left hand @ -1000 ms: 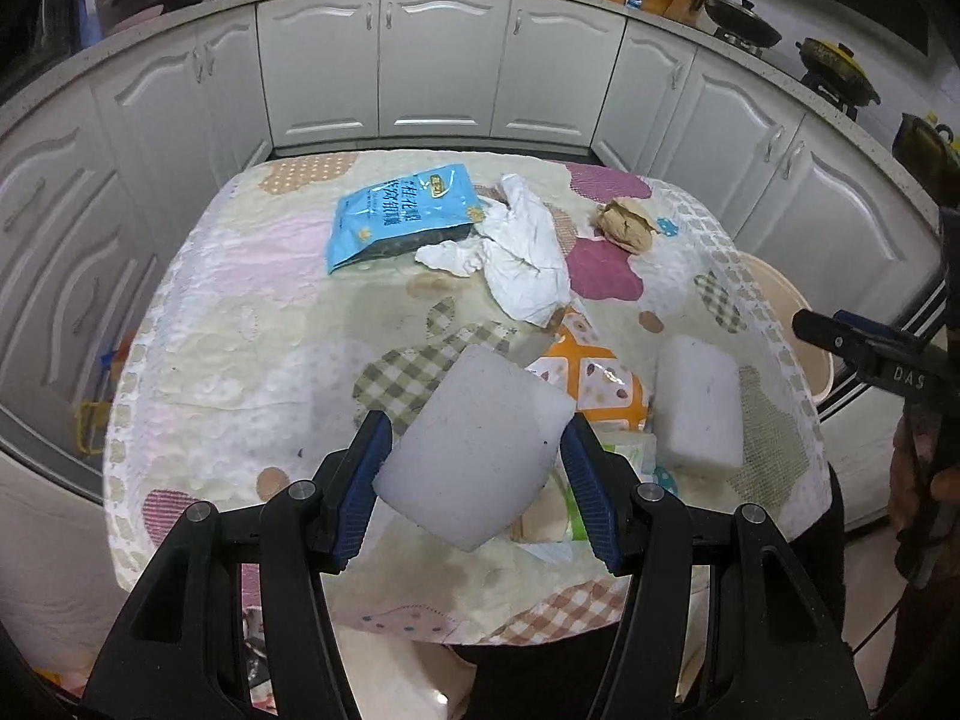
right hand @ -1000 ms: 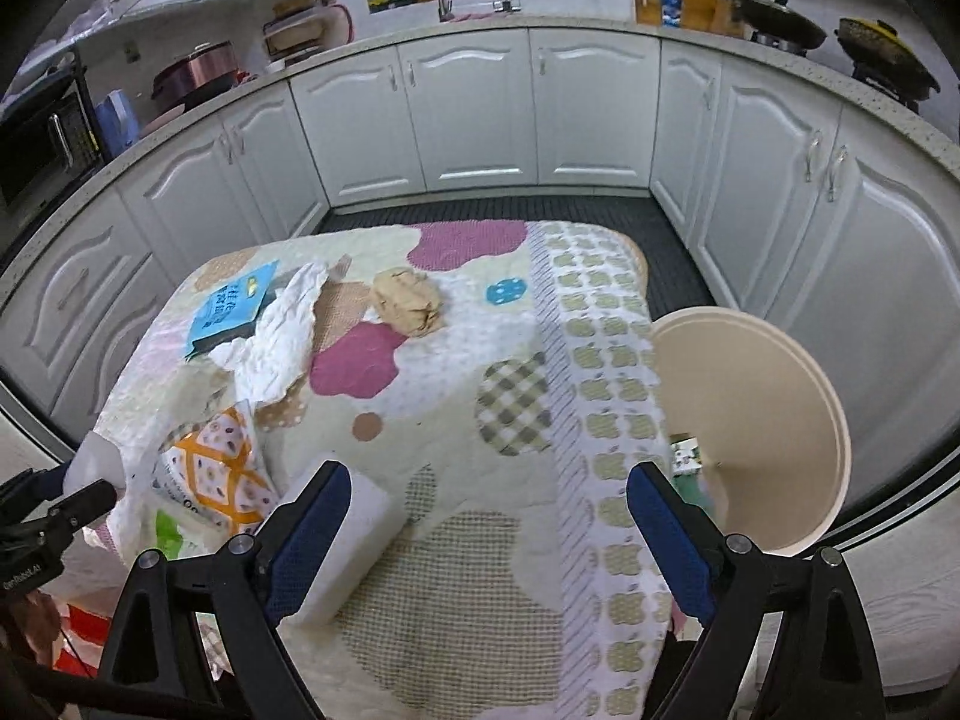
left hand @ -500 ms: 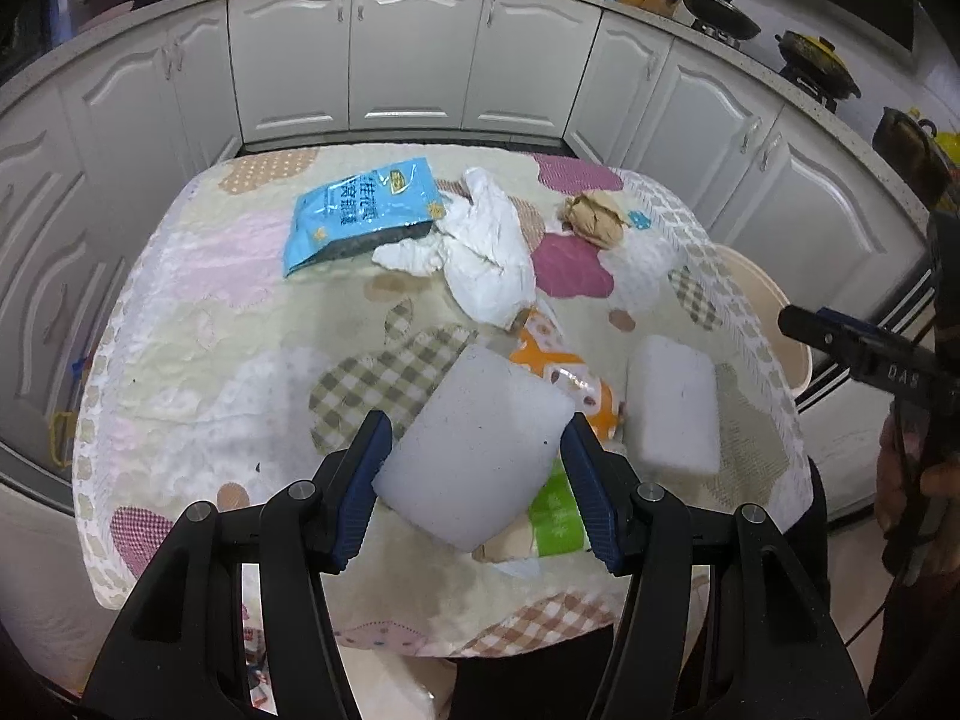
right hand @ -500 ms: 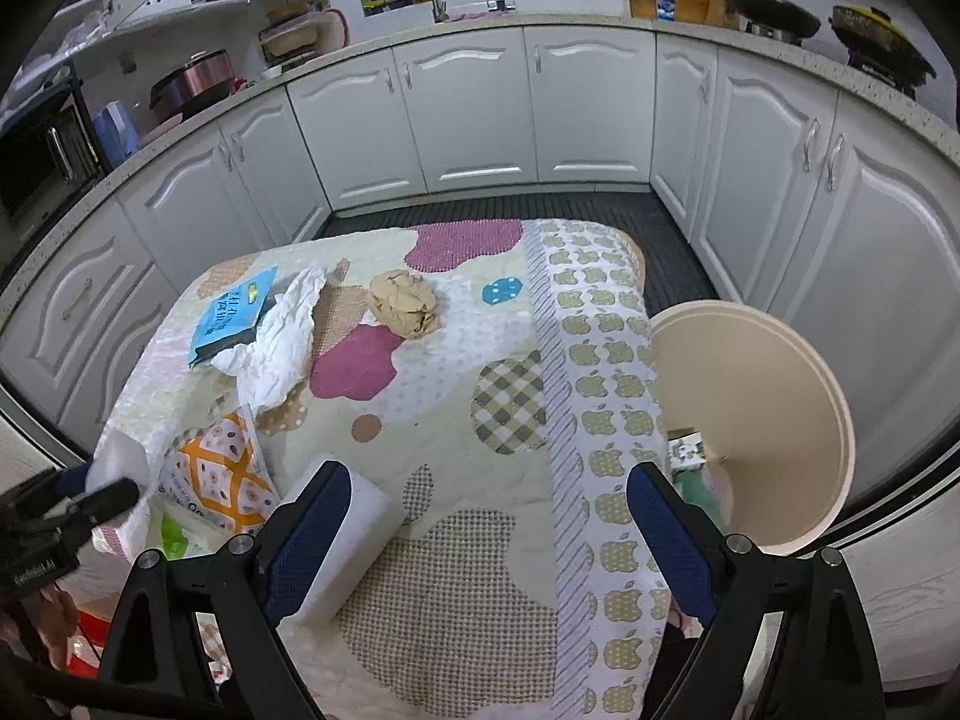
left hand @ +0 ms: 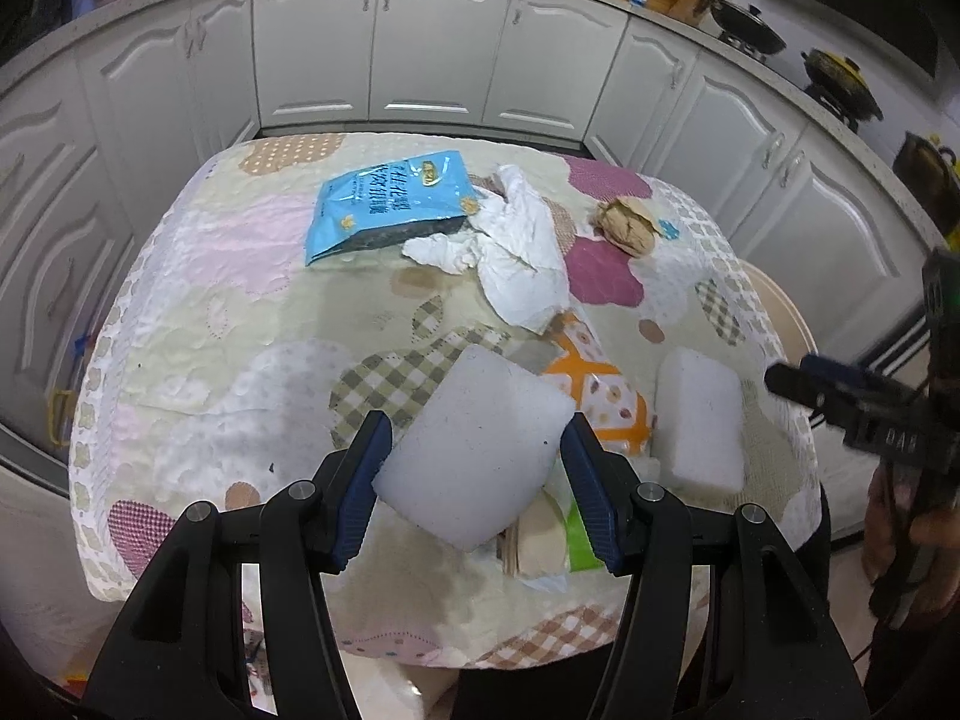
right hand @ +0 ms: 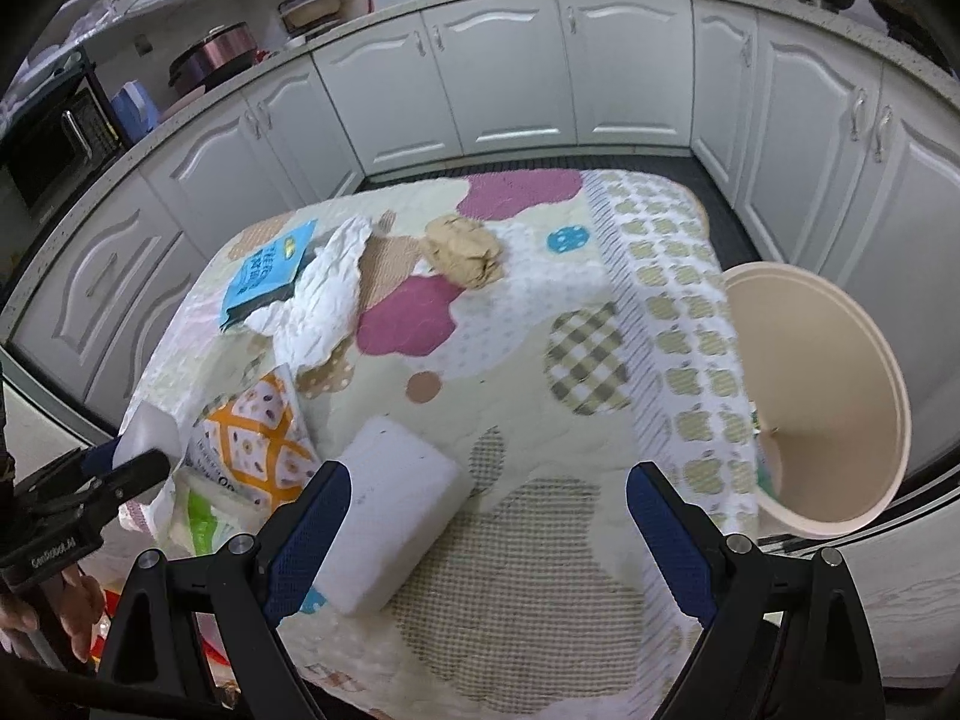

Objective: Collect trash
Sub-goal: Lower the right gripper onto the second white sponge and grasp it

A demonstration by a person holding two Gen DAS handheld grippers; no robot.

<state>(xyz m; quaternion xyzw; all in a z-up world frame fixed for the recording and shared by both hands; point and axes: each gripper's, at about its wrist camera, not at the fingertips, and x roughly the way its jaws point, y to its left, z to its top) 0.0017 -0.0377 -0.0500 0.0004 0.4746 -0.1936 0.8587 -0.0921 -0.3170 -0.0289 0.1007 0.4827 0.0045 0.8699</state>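
Observation:
My left gripper (left hand: pixel 477 459) is shut on a white foam block (left hand: pixel 474 444) and holds it above the near edge of the quilt-covered table (left hand: pixel 252 324). My right gripper (right hand: pixel 486 516) is open and empty above the table's near right part. A second white foam block (right hand: pixel 390 510) lies on the table by its left finger; it also shows in the left wrist view (left hand: pixel 699 420). A beige trash bin (right hand: pixel 828 396) stands off the table's right side. A blue snack bag (left hand: pixel 390 201), crumpled white paper (left hand: pixel 516 246), a brown paper ball (left hand: pixel 627 225) and an orange wrapper (left hand: pixel 600 396) lie on the table.
White kitchen cabinets (left hand: pixel 384 48) curve around the table on the far and both sides. A green and white packet (left hand: pixel 576 540) lies at the table's near edge under the held block. The bin holds a small piece of trash (right hand: pixel 759 429).
The left gripper has risen and pulled back slightly with the foam block. The right gripper has shifted a little toward the table; its jaws stay open.

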